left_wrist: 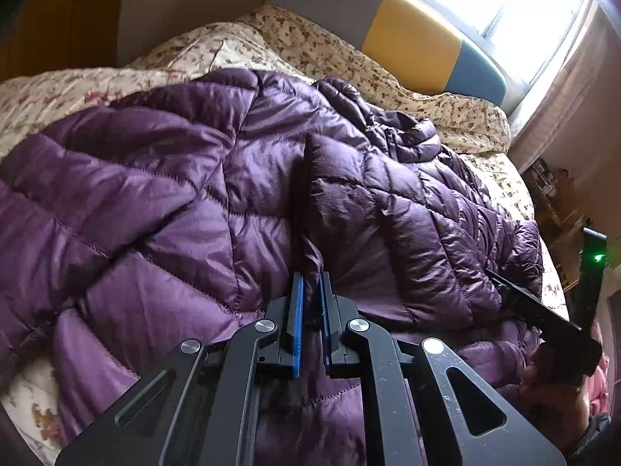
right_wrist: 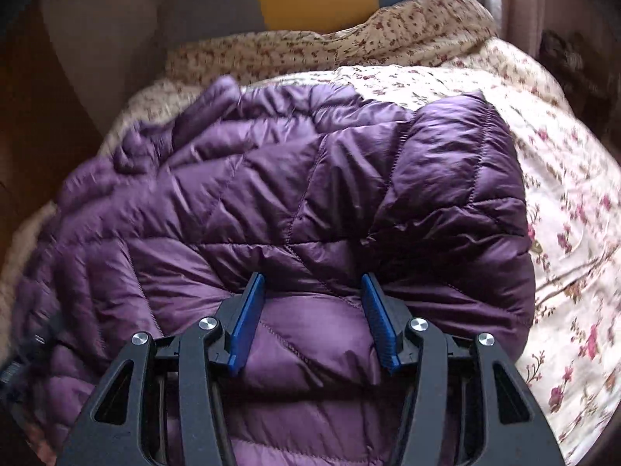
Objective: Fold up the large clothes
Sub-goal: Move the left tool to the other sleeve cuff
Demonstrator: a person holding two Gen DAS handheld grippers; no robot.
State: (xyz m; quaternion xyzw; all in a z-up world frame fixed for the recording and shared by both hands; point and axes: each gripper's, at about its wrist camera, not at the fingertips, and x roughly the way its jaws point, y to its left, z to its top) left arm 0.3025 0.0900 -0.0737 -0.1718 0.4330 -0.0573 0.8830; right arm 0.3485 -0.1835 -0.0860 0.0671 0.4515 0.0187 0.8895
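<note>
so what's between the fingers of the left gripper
A thin pinched fold of the purple jacket, between the left gripper's blue fingers, seen in the left wrist view.

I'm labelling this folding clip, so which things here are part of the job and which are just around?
Part of the job:
- purple quilted puffer jacket
- left gripper, shut on a fold of the jacket
- right gripper, jaws apart over the jacket

Just around:
- floral duvet under the jacket
- grey, yellow and blue headboard
- window
- curtain
</note>
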